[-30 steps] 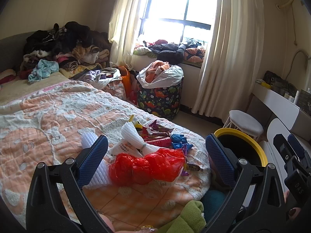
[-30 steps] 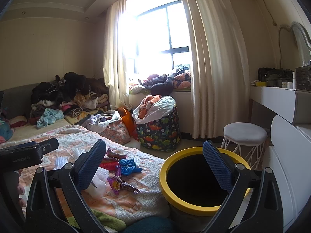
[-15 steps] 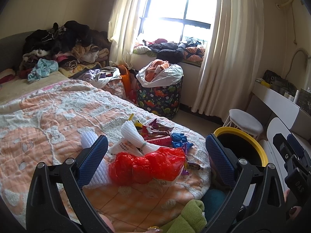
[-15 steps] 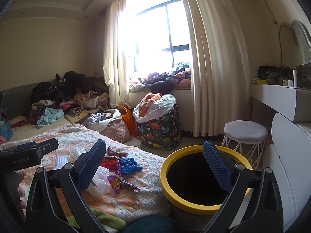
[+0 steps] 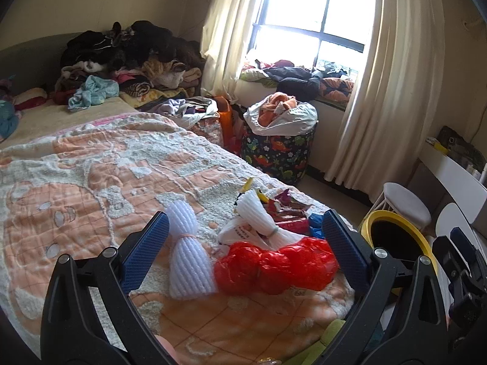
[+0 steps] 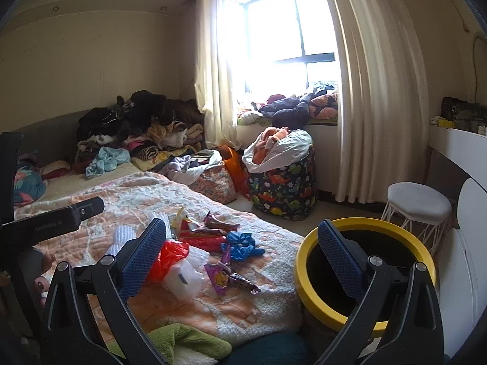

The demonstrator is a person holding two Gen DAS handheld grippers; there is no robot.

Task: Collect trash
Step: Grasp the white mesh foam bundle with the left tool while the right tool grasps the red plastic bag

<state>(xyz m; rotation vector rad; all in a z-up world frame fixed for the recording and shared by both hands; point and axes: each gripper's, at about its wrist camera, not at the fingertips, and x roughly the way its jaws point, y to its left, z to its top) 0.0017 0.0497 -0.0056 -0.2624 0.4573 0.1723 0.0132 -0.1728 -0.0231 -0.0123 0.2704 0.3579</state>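
**A:** What took up most of the room?

**B:** The bed [image 5: 100,164], under an orange-and-white blanket, with a heap of clothes [image 5: 127,57] piled at its far end. Beside the bed's near corner, on the floor, stood a bin with a yellow rim [image 6: 307,261], dark inside. A dinosaur-print hamper [image 6: 283,185] stood under the window, and a white stool [image 6: 417,203] stood behind the bin.

**A:** And the trash?

**B:** It lay in a cluster on the blanket near that corner: a crumpled red plastic bag [image 5: 277,266], two bundles of white foam netting [image 5: 187,255] just beside it, red and purple snack wrappers [image 6: 207,231] behind, a blue scrap [image 6: 240,243], and one purple wrapper [image 6: 225,276] nearest the bin.

**A:** How did the tongs stand?

**B:** The left gripper [image 5: 242,248] was spread wide above the red bag and netting, holding nothing. The right gripper [image 6: 240,258] was spread wide too, empty, one finger over the blanket's edge and the other in front of the bin's mouth.
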